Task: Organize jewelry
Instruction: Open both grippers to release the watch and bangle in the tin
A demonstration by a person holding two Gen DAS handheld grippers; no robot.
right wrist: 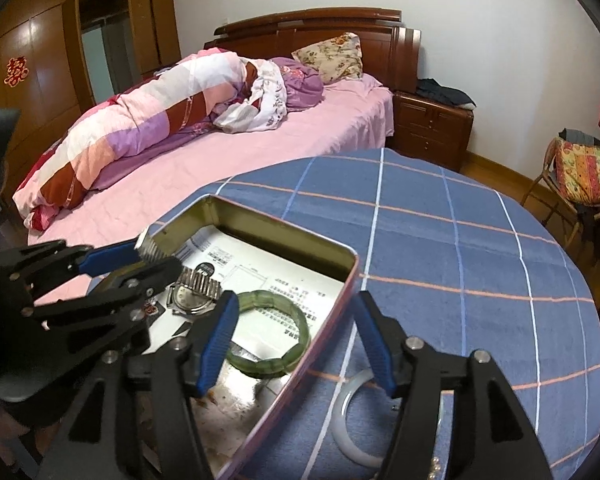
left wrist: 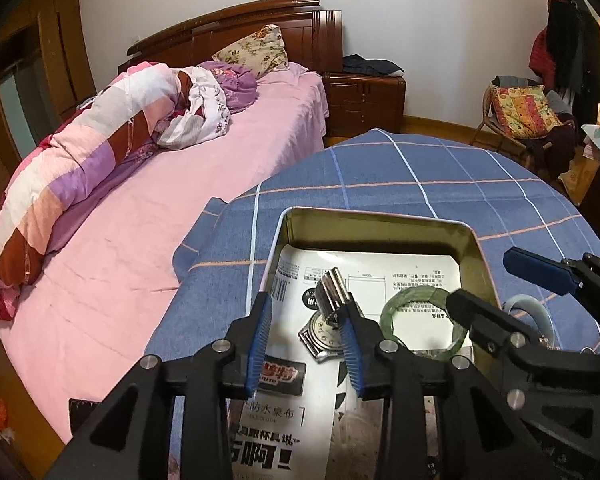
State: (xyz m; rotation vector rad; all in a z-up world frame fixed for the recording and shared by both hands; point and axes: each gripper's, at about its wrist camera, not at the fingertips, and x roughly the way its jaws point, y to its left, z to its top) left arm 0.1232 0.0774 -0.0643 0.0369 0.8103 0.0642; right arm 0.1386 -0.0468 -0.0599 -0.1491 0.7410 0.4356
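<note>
Silver metal wristwatch with ribbed link band (left wrist: 327, 322) lying flat on printed paper inside open gold-walled rectangular metal tin (left wrist: 380, 222), just ahead of left hand-held gripper (left wrist: 306, 344), case close beside its right-hand blue pad. Dark green faceted stone bangle (right wrist: 274, 334) resting in same tin, just ahead of right hand-held gripper (right wrist: 298, 342) and nearer its left pad. Pale translucent ring bangle (right wrist: 350, 420) outside tin on blue checked cloth of round desk (right wrist: 460, 240), below and between right pads. Both hand-held grippers parted, nothing gripped; no earlier view, so only the gap reported. Likely handling: watch smooth, compact, band floppy, best pinched across case; bangles rigid, slick, apt to chip if dropped, best taken across the rim. Both tools angled downward over tin, side by side, right one straddling tin's pink-edged wall. Pink-sheeted bed (left wrist: 140, 240) beyond desk.
</note>
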